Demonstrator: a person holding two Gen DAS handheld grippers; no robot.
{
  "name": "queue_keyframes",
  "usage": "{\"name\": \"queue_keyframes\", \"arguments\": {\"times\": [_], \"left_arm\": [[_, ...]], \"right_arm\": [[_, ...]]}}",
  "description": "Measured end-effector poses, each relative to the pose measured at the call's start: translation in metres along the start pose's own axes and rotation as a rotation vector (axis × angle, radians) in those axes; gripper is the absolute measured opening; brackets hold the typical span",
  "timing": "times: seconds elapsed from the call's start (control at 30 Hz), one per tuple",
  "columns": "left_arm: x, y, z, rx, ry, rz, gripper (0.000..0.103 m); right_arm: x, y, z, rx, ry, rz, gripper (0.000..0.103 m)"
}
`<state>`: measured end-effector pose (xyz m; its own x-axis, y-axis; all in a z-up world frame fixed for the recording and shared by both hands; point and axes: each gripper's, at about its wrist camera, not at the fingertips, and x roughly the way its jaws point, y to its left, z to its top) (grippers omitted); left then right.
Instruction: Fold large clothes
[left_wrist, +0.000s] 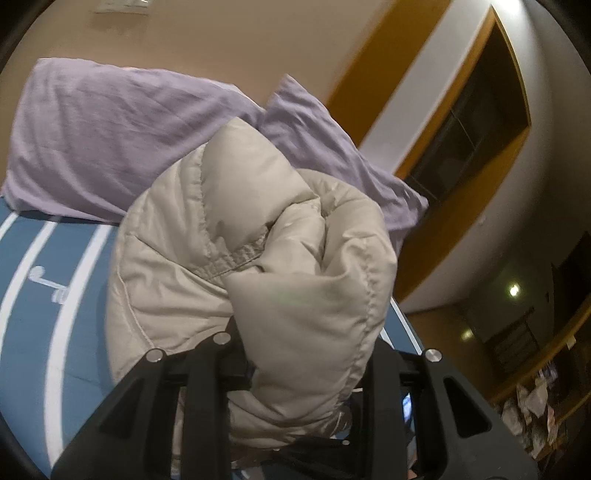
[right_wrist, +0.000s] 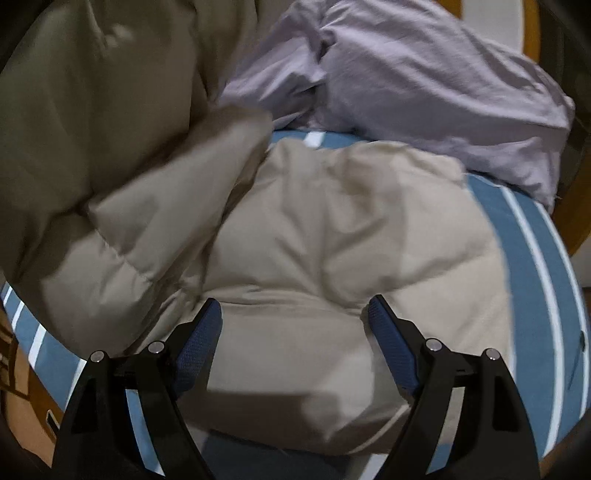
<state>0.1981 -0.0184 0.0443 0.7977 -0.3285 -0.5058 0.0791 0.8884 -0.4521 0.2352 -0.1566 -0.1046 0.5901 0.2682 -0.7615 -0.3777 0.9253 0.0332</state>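
A beige puffer jacket (right_wrist: 314, 236) lies on a blue bed sheet with white stripes (right_wrist: 532, 258). My left gripper (left_wrist: 295, 354) is shut on a bunched part of the jacket (left_wrist: 258, 236) and holds it lifted above the bed; its fingertips are hidden in the fabric. My right gripper (right_wrist: 295, 314) is open just above the flat part of the jacket, its blue fingertips (right_wrist: 205, 332) on either side of a puffed panel. The lifted part of the jacket hangs at the upper left of the right wrist view (right_wrist: 92, 110).
Two lilac pillows (left_wrist: 110, 136) lie at the head of the bed, also in the right wrist view (right_wrist: 424, 85). A beige wall and a dark window with an orange frame (left_wrist: 476, 122) are behind. A cluttered shelf (left_wrist: 532, 402) is at the right.
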Motion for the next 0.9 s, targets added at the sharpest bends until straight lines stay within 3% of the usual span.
{"name": "queue_keyframes", "arguments": {"times": [0.63, 0.9], "left_arm": [[0.118, -0.079, -0.056, 0.171, 0.27, -0.086, 0.03], [0.129, -0.094, -0.075, 0.227, 0.317, -0.07, 0.034]], "right_arm": [[-0.046, -0.133, -0.054, 0.334, -0.014, -0.257, 0.084], [-0.055, -0.159, -0.059, 0.406, -0.024, -0.304, 0.083]]}}
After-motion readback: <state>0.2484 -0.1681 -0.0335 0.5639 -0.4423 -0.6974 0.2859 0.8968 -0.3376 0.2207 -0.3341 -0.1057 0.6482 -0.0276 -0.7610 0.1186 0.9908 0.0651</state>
